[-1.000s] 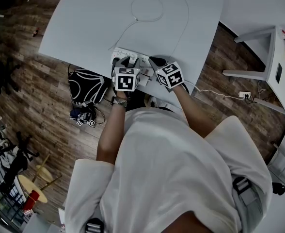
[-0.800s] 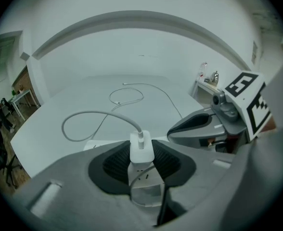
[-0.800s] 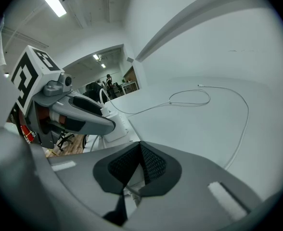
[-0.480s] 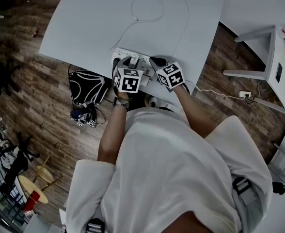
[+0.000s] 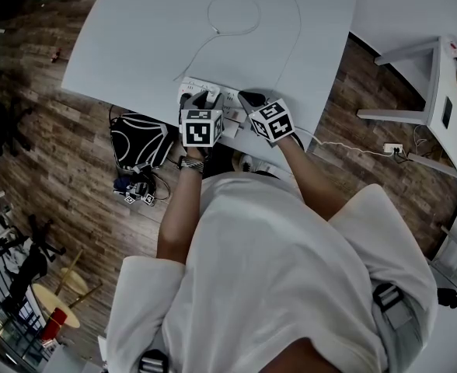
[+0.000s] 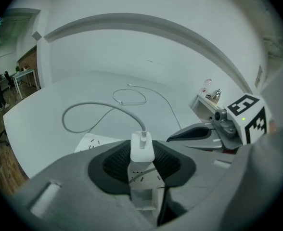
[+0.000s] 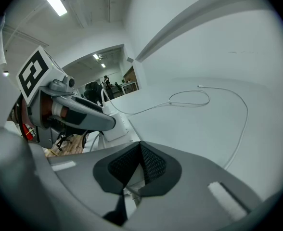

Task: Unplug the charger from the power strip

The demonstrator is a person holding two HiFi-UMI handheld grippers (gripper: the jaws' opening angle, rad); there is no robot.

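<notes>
Charger (image 6: 142, 148) not out of strip (image 6: 90, 142) yet; left gripper (image 6: 142, 160) clamped on it. Right gripper (image 7: 139, 153) closed, empty (likely pinning the strip). Pull-out remains.

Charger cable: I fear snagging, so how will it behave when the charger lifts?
Probably floppy: the cable lies in loose loops on the table. Likely light, trailing the charger with little drag, though its loops may slide.
</notes>
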